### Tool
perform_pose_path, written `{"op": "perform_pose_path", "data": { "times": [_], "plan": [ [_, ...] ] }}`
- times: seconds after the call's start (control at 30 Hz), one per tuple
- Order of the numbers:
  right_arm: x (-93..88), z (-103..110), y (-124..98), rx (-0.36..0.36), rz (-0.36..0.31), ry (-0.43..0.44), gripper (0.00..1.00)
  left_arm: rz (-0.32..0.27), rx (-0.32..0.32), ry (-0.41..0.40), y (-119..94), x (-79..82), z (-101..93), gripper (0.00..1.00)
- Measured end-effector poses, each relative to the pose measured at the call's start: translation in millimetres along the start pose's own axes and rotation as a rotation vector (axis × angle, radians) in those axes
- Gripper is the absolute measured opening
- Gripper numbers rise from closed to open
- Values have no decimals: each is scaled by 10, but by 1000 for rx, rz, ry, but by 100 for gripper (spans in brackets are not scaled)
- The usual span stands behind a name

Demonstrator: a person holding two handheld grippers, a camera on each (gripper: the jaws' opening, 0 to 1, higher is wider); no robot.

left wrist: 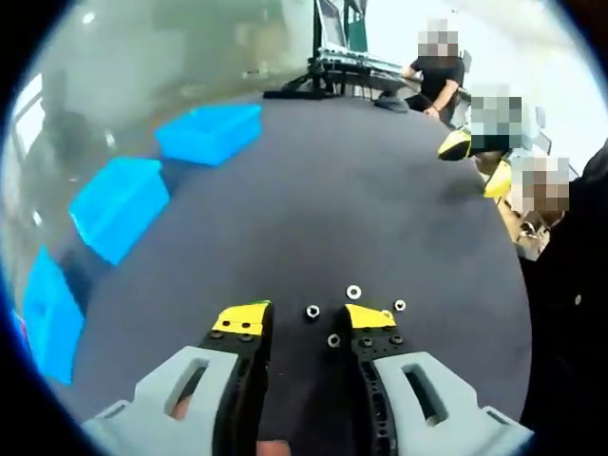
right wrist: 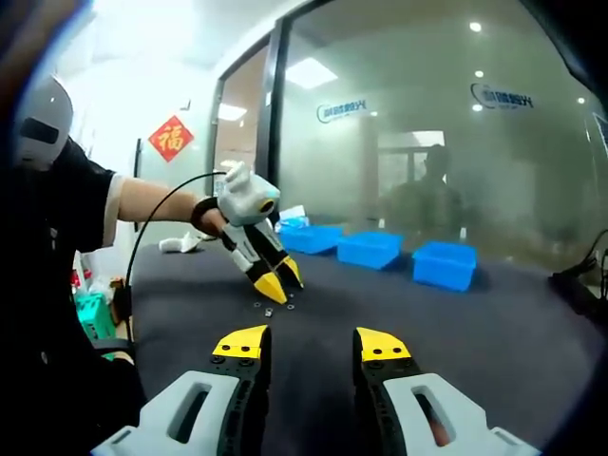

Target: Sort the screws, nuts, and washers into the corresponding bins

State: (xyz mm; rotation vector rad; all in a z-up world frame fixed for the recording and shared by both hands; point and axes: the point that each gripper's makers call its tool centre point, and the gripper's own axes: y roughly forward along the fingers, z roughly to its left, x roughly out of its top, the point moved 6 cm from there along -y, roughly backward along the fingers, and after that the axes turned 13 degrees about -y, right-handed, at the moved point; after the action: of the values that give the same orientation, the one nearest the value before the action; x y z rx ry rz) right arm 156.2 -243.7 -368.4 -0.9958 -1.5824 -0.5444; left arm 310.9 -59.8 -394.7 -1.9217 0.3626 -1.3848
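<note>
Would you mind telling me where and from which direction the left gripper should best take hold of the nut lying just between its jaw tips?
Probably across the outer flats of the nut, coming straight down from above. It lies flat on the dark table, hole up, so only its sides offer the left gripper a pinch. Its jaws already stand open on either side; mind the smaller piece beside the right jaw.

Beyond the dark table (right wrist: 532, 332) we see a glass wall (right wrist: 408, 142); left of it hangs a red diamond sign (right wrist: 171, 138).
</note>
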Motion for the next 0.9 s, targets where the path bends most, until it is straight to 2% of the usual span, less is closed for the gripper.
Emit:
{"op": "perform_pose_path", "data": {
  "times": [0.47, 0.9],
  "plan": [
    [22, 17, 15, 3, -5, -3, 31, 3, -44, -45, 4, -28, -62, 13],
    [36, 17, 11, 1, -7, -5, 31, -15, -46, -96, 16, -29, -28, 6]
  ]
}}
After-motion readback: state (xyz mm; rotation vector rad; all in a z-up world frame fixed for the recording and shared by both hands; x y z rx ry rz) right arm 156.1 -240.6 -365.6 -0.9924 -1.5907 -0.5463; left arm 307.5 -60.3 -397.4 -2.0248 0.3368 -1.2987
